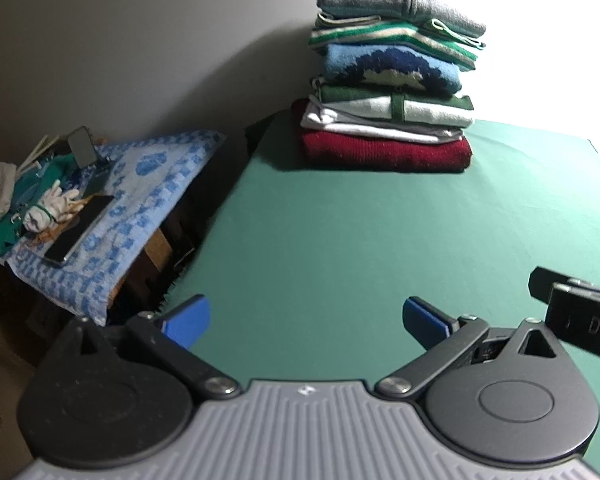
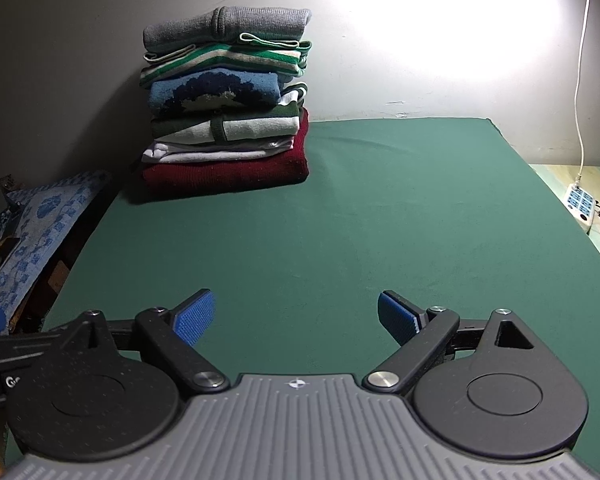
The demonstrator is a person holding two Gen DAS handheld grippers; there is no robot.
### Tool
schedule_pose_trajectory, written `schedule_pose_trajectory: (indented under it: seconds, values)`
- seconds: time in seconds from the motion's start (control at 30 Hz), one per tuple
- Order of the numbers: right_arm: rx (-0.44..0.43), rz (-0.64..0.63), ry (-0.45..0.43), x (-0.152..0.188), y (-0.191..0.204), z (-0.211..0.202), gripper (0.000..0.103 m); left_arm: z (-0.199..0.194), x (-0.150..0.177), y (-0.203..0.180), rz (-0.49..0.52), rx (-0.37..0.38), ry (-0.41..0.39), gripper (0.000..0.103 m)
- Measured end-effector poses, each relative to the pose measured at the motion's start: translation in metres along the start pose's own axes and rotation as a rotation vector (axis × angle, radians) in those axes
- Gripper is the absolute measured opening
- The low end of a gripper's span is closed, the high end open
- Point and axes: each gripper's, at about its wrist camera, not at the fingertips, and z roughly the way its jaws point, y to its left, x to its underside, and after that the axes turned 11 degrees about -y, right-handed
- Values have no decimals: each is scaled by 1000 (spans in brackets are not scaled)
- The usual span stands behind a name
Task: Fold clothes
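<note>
While both claws hang spread and empty over the bare green bench [image 2: 340, 220], the clothes sit folded in one tall stack [image 2: 224, 100] at the bench's far left corner, against the wall. The left claw [image 1: 306, 320] and right claw [image 2: 296, 314] each show their blue pads wide apart, with nothing between them. A grey sweater [image 2: 228, 26] tops the pile, above striped, blue-patterned, green-and-white and white layers, with a dark red sweater [image 2: 224, 172] at the base. No loose garment shows on the bench, so this fits either a pause between garments or a finished pile.

The risk lies in the stack itself: it is tall, its upper layers overhang unevenly, and it stands near the bench's left edge beside a blue-patterned towel [image 1: 140, 208]. A nudge from a claw, or another garment dropped off-centre, could tip it over.
</note>
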Motion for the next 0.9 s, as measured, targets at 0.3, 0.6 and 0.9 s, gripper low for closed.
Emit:
schedule_pose_trajectory:
  seconds: [0.3,0.6,0.9]
  values:
    - [-18,18,5,0,-3,4,91,5,2,1,-17,-9,11,103]
    - [-45,-1,-59,-2,1,-3,90,1,-3,2,-7,-7,-9,103]
    - [-46,10,-53,-2,4,-4,90,-1,-7,4,1,-7,-21,103]
